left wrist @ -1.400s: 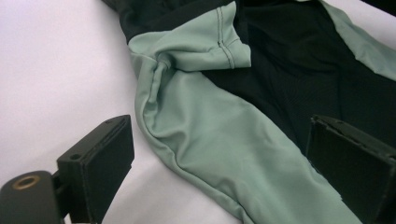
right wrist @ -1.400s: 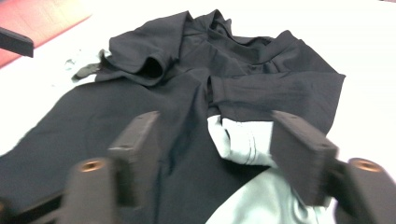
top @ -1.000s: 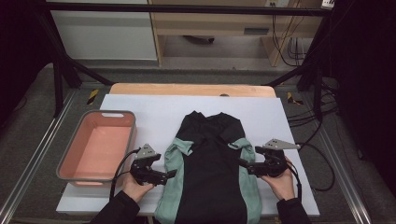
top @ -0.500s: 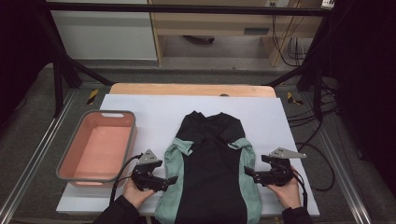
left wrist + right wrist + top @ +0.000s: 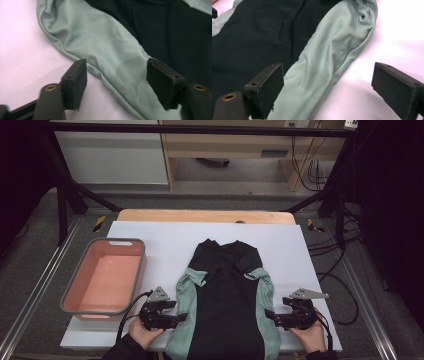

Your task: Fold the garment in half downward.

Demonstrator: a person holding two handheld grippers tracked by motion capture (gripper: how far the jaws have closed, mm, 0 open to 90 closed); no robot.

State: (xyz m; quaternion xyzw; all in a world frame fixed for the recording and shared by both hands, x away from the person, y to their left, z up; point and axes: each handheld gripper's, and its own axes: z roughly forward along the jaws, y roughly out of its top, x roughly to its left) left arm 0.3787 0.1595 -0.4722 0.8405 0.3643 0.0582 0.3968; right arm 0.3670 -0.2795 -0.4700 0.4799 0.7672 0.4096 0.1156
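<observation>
Garment (image 5: 227,305) lies flat on the white worktop (image 5: 310,255), black body with pale green side panels, collar pointing away from me. Pink bin (image 5: 106,276) sits well apart to the garment's left. My left tool (image 5: 116,83) is at the garment's left green edge; its jaws have just been closing, the green panel lies between them, pads not yet pressing. My right tool (image 5: 329,87) is at the garment's right green edge, jaws wide, straddling the panel's border without gripping.
</observation>
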